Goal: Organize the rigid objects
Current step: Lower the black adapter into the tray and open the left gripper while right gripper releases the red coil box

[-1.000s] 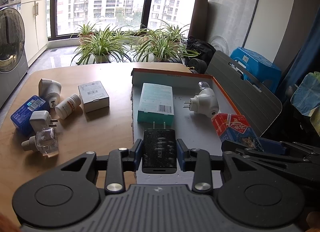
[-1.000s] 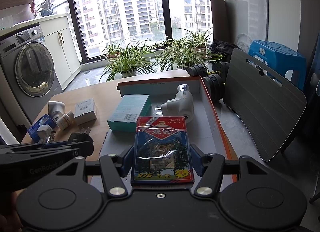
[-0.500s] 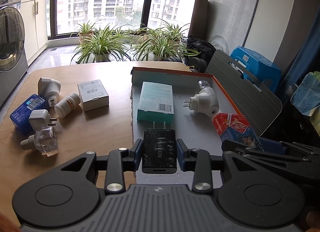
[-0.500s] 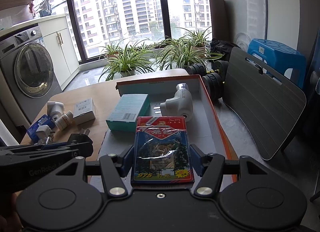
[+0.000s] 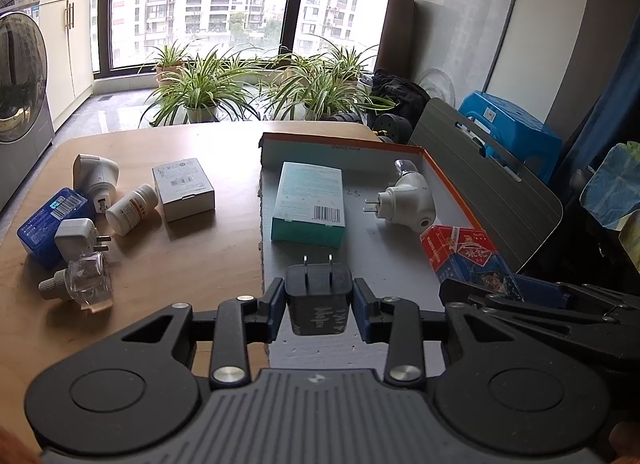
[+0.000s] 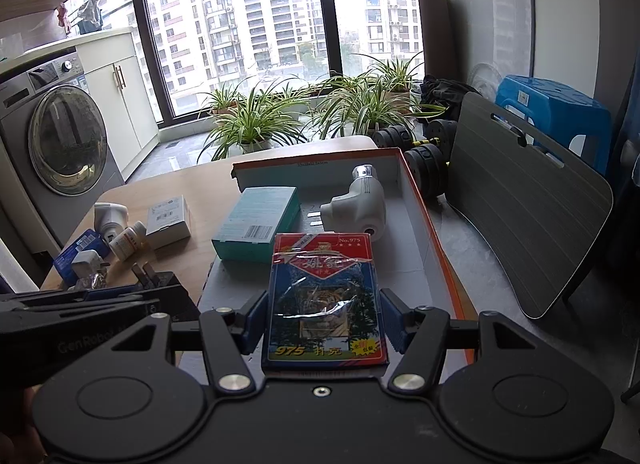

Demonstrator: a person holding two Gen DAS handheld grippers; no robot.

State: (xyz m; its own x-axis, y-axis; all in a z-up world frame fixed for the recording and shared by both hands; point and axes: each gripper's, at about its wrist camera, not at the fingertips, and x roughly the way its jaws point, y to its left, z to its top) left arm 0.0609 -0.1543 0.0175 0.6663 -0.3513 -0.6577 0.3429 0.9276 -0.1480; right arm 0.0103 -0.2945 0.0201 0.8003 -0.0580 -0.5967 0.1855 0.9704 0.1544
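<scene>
Left wrist view: the left hand-held gripper (image 5: 319,306) clamps a black charger (image 5: 318,296) over the near end of the box (image 5: 448,180). Beside it the right hand-held gripper (image 6: 323,322) grips a card pack (image 6: 325,304), also over the box. Farther in, a teal carton (image 5: 310,202) and a white plug (image 5: 406,198) already lie inside. Left on the bench (image 5: 200,260), a clear bottle (image 5: 82,282), adapter (image 5: 78,234), blue case (image 5: 50,220), pill bottle (image 5: 132,208), grey carton (image 5: 183,188) and another plug (image 5: 94,176) wait. I judge it under halfway.

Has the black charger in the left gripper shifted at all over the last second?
No. The black charger sits in the left gripper with its prongs just short of the teal box, as before.
</scene>
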